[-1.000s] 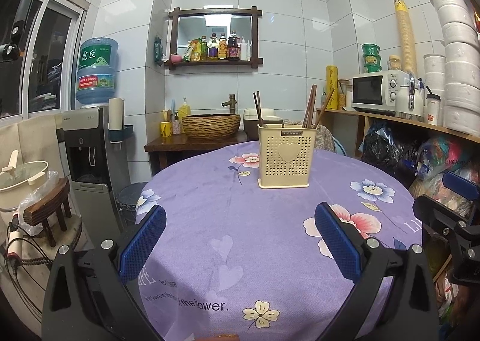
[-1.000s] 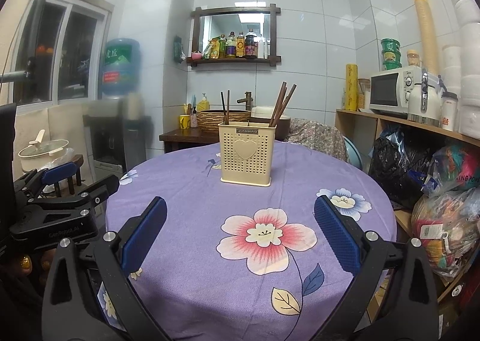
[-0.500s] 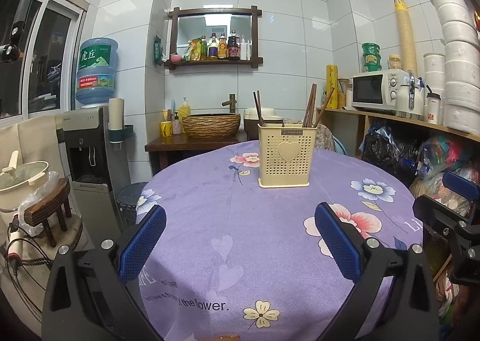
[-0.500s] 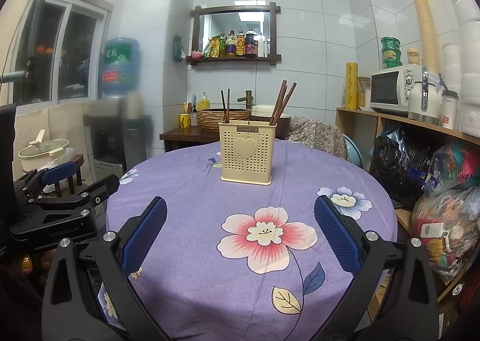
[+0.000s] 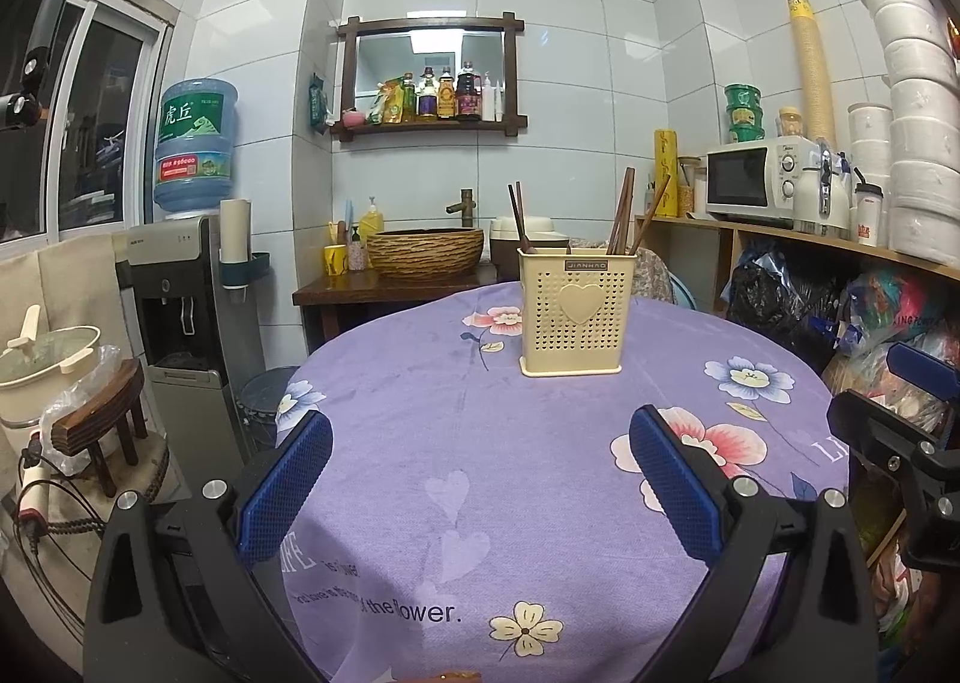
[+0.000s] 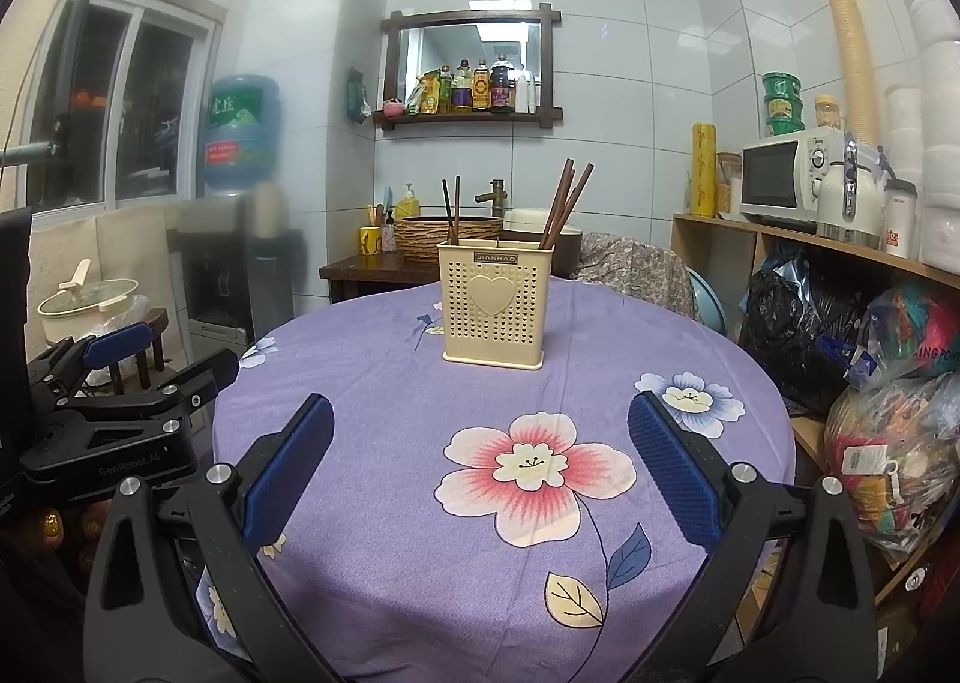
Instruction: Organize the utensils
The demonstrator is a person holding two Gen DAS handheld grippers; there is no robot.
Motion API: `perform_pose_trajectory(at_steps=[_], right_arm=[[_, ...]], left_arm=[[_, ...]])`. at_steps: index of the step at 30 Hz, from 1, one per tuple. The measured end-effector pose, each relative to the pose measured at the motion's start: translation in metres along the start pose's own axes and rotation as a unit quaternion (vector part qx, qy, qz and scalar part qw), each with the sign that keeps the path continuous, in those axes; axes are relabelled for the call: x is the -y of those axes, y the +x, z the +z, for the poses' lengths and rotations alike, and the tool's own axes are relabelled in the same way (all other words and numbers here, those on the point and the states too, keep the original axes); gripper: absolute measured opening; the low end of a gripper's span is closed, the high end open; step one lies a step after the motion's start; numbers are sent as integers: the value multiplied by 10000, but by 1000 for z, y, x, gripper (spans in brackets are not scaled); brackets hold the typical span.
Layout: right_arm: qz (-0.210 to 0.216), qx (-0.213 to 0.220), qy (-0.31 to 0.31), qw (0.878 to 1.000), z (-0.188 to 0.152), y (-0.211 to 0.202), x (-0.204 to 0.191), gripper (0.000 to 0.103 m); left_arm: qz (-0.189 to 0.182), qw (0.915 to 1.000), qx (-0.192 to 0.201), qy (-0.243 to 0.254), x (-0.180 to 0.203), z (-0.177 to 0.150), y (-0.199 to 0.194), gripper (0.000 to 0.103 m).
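A cream perforated utensil holder (image 5: pixel 574 312) (image 6: pixel 493 303) with a heart on its front stands upright at the far side of the round purple floral table (image 5: pixel 480 473) (image 6: pixel 420 413). Dark wooden chopsticks (image 5: pixel 621 212) (image 6: pixel 564 203) lean in its right compartment, and two more chopsticks (image 5: pixel 517 218) (image 6: pixel 450 209) stand in its left one. My left gripper (image 5: pixel 480 479) hovers open over the near table, empty. My right gripper (image 6: pixel 480 467) is open and empty too, well short of the holder. The left gripper (image 6: pixel 114 413) also shows in the right wrist view at the table's left edge.
A water dispenser (image 5: pixel 180 275) and a small wooden stool (image 5: pixel 99 431) stand left of the table. A side table with a woven basin (image 5: pixel 425 252) is behind it. Shelves with a microwave (image 5: pixel 756 179) and filled bags (image 6: pixel 888 431) line the right wall.
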State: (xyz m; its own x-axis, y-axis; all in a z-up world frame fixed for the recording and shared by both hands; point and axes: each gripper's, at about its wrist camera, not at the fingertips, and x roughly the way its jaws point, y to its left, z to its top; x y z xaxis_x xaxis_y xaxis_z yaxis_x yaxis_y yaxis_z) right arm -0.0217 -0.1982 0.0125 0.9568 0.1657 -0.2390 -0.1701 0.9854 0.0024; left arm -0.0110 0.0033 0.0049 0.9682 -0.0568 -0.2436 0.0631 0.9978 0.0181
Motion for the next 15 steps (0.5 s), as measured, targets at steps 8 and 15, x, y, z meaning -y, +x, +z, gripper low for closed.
perform_pose_trajectory(at_steps=[8, 15], right_arm=[[4, -7, 0, 10000, -1, 1, 0, 97], [-6, -21, 10, 10000, -2, 2, 0, 97]], left_arm=[[-2, 10000, -8, 3, 0, 0, 0, 98], [-21, 10000, -23, 1, -2, 0, 0, 98]])
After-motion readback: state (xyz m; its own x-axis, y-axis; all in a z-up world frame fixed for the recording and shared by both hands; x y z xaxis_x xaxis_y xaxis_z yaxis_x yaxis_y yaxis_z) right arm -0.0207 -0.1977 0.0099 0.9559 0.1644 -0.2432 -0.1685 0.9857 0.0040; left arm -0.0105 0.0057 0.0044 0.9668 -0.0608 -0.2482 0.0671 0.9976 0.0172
